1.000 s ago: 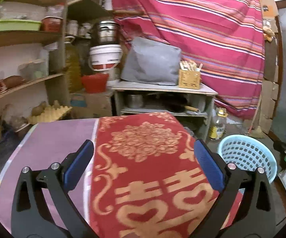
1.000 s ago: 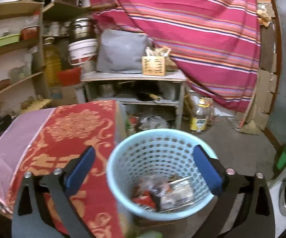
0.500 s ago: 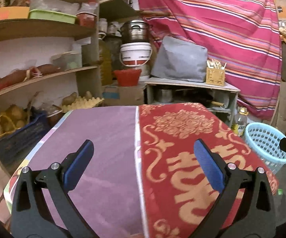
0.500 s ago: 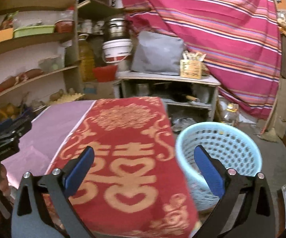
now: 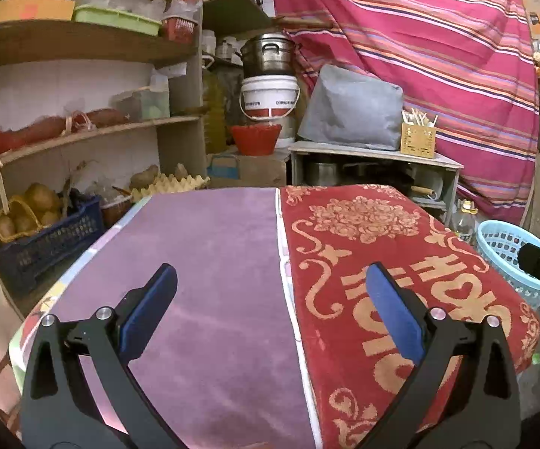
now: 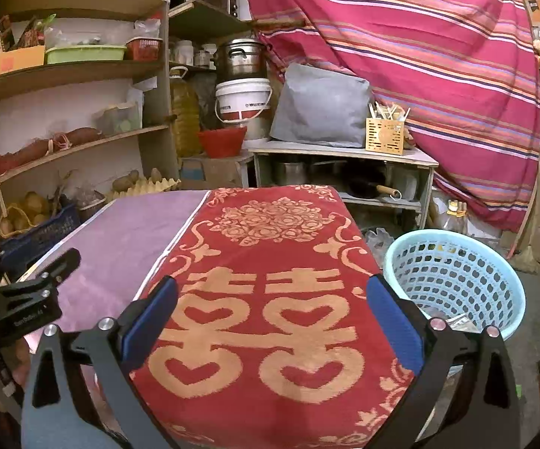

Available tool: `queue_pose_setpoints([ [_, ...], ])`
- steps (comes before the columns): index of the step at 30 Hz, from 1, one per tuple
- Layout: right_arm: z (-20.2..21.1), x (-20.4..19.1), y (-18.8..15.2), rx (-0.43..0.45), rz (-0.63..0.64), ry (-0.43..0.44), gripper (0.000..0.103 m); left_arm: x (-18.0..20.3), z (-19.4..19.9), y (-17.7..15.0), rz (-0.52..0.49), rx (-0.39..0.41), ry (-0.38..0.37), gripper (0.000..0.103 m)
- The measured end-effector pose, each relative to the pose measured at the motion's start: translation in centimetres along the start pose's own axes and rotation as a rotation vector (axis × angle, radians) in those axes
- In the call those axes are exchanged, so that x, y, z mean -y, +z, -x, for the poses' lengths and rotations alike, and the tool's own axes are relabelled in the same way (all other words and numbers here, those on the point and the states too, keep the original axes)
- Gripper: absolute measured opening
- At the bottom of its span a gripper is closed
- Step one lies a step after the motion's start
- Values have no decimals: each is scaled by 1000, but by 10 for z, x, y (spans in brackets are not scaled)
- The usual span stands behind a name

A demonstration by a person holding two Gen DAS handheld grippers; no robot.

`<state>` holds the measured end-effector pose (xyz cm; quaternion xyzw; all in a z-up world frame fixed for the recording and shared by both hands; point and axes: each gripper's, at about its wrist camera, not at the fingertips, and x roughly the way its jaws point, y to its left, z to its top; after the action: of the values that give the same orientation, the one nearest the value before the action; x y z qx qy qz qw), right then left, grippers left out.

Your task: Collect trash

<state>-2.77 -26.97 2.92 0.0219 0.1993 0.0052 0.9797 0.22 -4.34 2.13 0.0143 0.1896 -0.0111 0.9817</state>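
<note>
**Trash basket on floor at right of table; both claws apart, nothing held**

Basket (image 6: 453,280): pale blue, perforated plastic, upright on floor just beside table's right edge. Some wrappers (image 6: 459,322) visible at bottom in right wrist view; contents otherwise hidden by rim and claw arm. In left wrist view only part of basket shows, far right.

Right gripper (image 6: 272,327): jaws wide apart, blue pads w/ nothing between them. Hangs over red cloth (image 6: 270,299) w/ gold pattern, near table's front edge. Basket lies just to its right.

Left gripper (image 5: 272,314): jaws likewise wide apart, holding nothing. Sits over seam where purple cloth (image 5: 210,262) meets red cloth.

Table top: the two cloths side by side, purple at left, red at right.

Surroundings: wooden shelves (image 5: 83,134) at left w/ boxes, bags, crate of potatoes. Behind table, low stand (image 6: 344,153) carrying grey bag and small slotted box. White bucket (image 6: 242,99) w/ steel pot on top. Striped red fabric (image 6: 419,56) hangs across rear wall.
</note>
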Motion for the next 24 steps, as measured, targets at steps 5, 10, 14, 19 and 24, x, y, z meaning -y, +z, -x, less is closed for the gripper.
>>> queue_pose_setpoints([
  [5, -3, -4, 1, 14, -6, -15, 98, -1, 1, -1, -2, 12, 10, 98],
  [10, -7, -9, 0, 15, -2, -24, 98, -2, 0, -2, 4, 6, 15, 98],
  [14, -9, -13, -3, 24, 3, -36, 98, -4, 2, -3, 5, 12, 19, 98],
  [19, -9, -15, -5, 25, 15, -42, 98, -10, -1, -5, 16, 6, 36, 98],
  [24, -12, -20, -7, 31, 31, -53, 98, -15, -4, -7, 22, -2, 57, 98],
])
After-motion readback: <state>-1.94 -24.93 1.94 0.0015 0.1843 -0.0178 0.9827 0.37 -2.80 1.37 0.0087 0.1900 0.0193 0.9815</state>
